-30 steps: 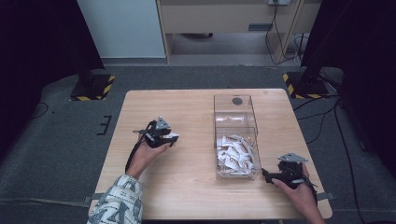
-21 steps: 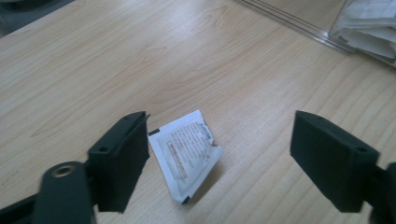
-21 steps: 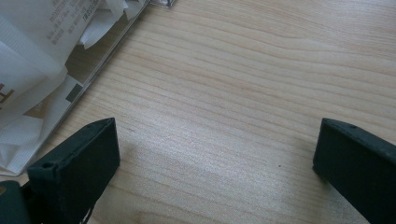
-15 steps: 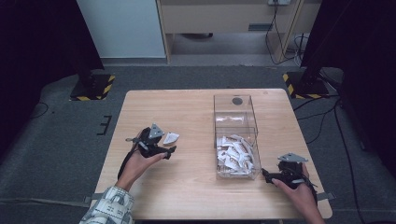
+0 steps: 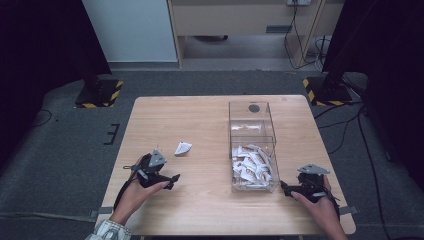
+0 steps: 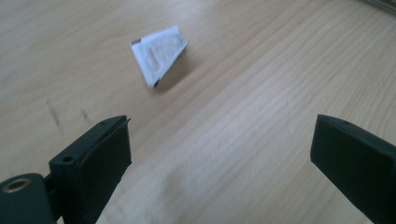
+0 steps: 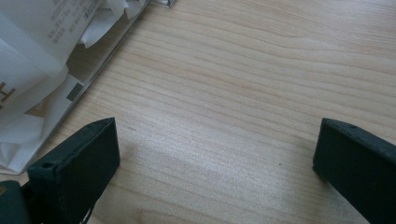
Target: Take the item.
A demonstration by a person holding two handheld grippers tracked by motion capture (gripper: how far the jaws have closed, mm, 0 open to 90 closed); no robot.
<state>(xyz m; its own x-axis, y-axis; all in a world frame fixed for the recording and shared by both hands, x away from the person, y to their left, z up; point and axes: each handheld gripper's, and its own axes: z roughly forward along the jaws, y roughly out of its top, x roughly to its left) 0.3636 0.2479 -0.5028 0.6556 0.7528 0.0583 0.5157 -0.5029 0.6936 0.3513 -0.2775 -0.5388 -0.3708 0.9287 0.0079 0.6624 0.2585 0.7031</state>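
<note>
A small white triangular packet [image 5: 183,148] lies flat on the wooden table [image 5: 200,120], left of centre. My left gripper [image 5: 171,180] sits below and left of it, apart from it. In the left gripper view the packet [image 6: 159,53] lies beyond my left gripper [image 6: 219,135], whose jaws have just been opening and stand wide with nothing between them. A clear plastic box [image 5: 231,125] holds several white packets [image 5: 252,165] in its near half. My right gripper [image 5: 285,188] rests open by the box's near right corner. In the right gripper view, bare wood lies between my right gripper's [image 7: 217,140] jaws.
The box's far compartment [image 5: 252,117] has a dark round spot at its far end. In the right gripper view the box wall [image 7: 107,51] and packets [image 7: 42,56] are close at the left. Black stand bases [image 5: 100,92] sit on the floor beyond the table.
My left gripper opened, left the white packet on the table and drew back toward the near left. The right gripper has not moved.
</note>
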